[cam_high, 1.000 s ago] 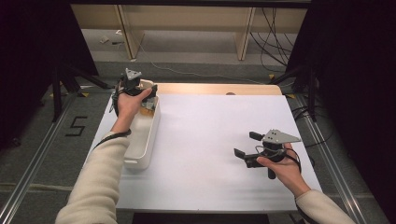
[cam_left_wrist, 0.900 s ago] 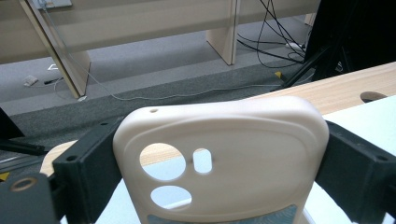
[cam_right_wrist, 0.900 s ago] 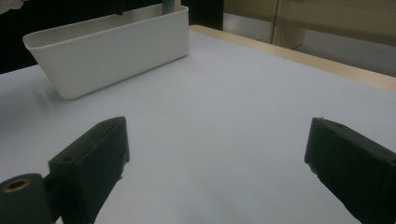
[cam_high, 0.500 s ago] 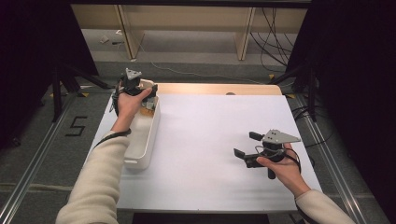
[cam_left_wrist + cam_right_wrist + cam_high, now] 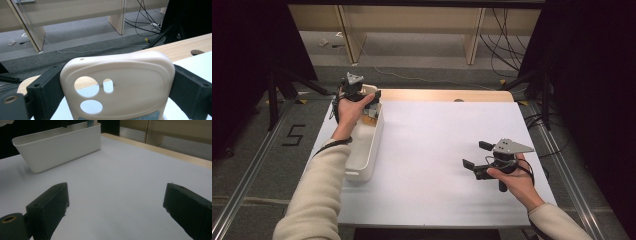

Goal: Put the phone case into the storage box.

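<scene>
Here, white table (image 5: pixel 432 150) above grey floor (image 5: pixel 422 50); left claw (image 5: pixel 362 97) grips phone case (image 5: pixel 117 85), right claw (image 5: pixel 476 159) wide.

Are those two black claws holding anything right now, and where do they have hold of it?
The left gripper clamps a cream phone case by its two long side edges, over the white bin. The right gripper is open and holds nothing.

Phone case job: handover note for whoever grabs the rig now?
Left gripper: shut on the cream phone case, held over the far end of the white bin.
Right gripper: open, empty, low over the white table at its right side, jaws aimed toward the bin.
Done: case gripped by its side edges, camera cutouts visible.
Left: whether it is going into or coming out of the bin cannot be told; something else lies in the bin's far end, unclear what.
</scene>
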Demonstrator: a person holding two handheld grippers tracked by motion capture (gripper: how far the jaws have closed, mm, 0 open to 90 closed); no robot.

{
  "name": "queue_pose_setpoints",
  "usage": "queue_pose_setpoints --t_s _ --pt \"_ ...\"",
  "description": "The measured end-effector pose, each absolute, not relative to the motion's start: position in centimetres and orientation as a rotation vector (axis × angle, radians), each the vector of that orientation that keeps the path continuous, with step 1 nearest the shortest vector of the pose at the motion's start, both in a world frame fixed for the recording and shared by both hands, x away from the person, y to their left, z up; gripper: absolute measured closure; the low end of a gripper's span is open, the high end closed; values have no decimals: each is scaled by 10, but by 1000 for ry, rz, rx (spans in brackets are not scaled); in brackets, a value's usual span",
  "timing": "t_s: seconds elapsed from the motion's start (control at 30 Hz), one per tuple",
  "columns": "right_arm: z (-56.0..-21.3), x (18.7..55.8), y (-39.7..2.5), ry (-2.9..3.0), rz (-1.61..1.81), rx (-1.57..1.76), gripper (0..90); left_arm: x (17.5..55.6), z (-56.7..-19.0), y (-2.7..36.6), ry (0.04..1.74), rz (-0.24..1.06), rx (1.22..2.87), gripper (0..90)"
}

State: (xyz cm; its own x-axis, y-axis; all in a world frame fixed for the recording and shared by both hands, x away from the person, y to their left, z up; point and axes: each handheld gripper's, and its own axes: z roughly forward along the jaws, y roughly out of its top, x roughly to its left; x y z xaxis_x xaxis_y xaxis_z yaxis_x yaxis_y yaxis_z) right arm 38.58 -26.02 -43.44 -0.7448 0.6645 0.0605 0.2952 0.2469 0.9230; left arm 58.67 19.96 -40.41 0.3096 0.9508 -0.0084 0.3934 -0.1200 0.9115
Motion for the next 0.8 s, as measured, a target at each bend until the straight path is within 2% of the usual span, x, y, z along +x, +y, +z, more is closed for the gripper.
queue_pose_setpoints --t_s 0.5,0.8 --pt "-434 386 -260 2181 1497 883 75 589 -405 200 1232 767 1683 66" --pt "-434 386 -261 2183 1495 883 75 592 -405 197 1233 760 1695 7"
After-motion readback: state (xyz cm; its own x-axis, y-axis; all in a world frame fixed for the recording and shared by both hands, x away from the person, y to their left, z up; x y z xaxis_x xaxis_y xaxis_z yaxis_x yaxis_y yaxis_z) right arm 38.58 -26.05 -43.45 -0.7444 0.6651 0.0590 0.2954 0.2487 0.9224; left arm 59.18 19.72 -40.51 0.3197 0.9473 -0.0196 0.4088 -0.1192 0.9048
